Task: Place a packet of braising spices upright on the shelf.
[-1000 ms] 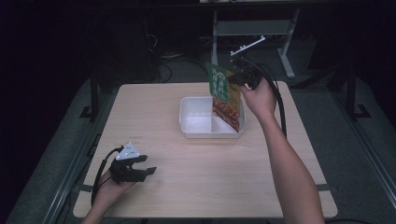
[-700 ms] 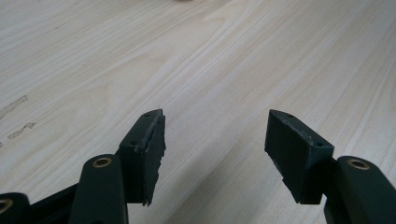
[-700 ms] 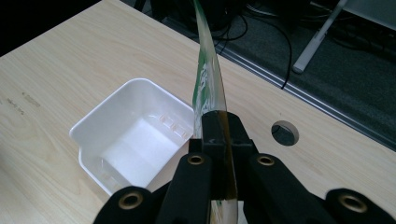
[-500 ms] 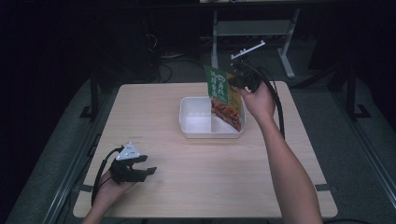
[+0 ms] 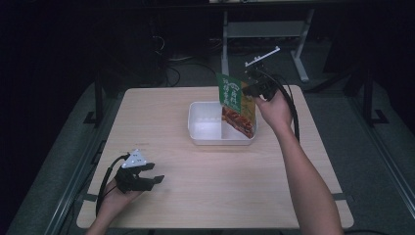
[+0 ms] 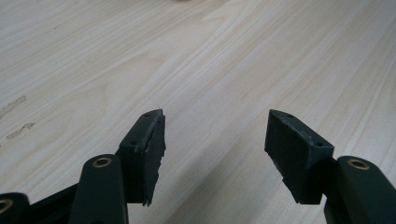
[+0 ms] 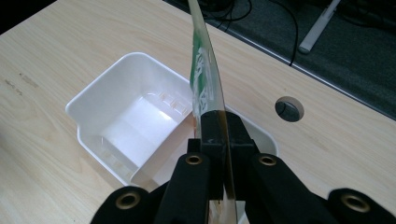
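1. You've got the green snack packet [image 5: 236,104] pinched flat in your right gripper [image 5: 253,88], jaws clamped tight on its upper edge. In the right gripper view the packet [image 7: 205,79] runs edge-on straight up between the closed jaws.

2. The packet hangs over the right-hand part of the white bin [image 5: 205,128], its lower end dipping inside the rim. Whether it touches the floor of the bin, I can't tell from here.

3. My read: you're in the placing step, packet going into the bin. The grasp looks done; the drop is not.

4. From the right gripper view the bin [image 7: 100,112] sits directly beneath your jaws, apparently bare inside, with what looks like a divider line across it. Good alignment.

5. Your left gripper [image 5: 142,179] rests low over the near-left part of the table [image 5: 161,112], well apart from the bin. Its jaws stand wide, holding nothing; its own view shows just wood grain [image 6: 233,60] between the pads [image 6: 148,154].

6. Next move, as I judge it: lower the right hand a touch so the packet settles, then let the jaws part. It is tall and thin, so expect it to tip and lean against a wall.

7. Watch the near rim: release too high and the packet could flop out over the edge.
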Demonstrator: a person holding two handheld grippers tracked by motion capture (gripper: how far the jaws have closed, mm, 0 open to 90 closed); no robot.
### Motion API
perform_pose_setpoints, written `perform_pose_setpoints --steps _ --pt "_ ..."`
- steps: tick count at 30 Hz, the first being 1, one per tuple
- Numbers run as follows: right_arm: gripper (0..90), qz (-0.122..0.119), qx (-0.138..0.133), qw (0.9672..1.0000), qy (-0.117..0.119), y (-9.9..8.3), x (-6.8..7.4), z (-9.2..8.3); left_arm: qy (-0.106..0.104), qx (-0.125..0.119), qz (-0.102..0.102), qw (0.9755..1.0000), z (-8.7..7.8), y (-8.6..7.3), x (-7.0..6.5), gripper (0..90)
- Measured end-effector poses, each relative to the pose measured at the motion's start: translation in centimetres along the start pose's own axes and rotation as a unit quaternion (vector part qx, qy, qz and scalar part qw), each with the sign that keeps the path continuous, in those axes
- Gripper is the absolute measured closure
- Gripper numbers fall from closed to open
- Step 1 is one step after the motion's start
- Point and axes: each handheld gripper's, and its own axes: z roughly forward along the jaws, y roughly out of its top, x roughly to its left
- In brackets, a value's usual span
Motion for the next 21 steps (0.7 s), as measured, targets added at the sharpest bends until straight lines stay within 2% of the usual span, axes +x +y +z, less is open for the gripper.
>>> perform_pose_setpoints --steps 1,5,15,21 --pt "88.0 0.005 0.000 1.0000 0.007 -0.3 -0.2 -0.1 0.000 0.000 -0.001 1.0000 0.1 0.0 0.0 37.7" --pt "87.7 0.007 0.006 0.9999 0.010 -0.7 -0.3 -0.2 0.000 -0.001 -0.001 1.0000 0.1 0.0 -0.1 37.7" --pt "87.8 0.013 0.022 0.9996 0.010 -1.9 -0.8 -0.4 -0.001 0.002 -0.001 1.0000 0.2 0.0 -0.1 37.7" --pt "87.9 0.019 0.022 0.9995 0.014 -2.1 -1.2 -0.4 -0.002 0.003 0.001 1.0000 0.2 0.0 -0.1 37.7"
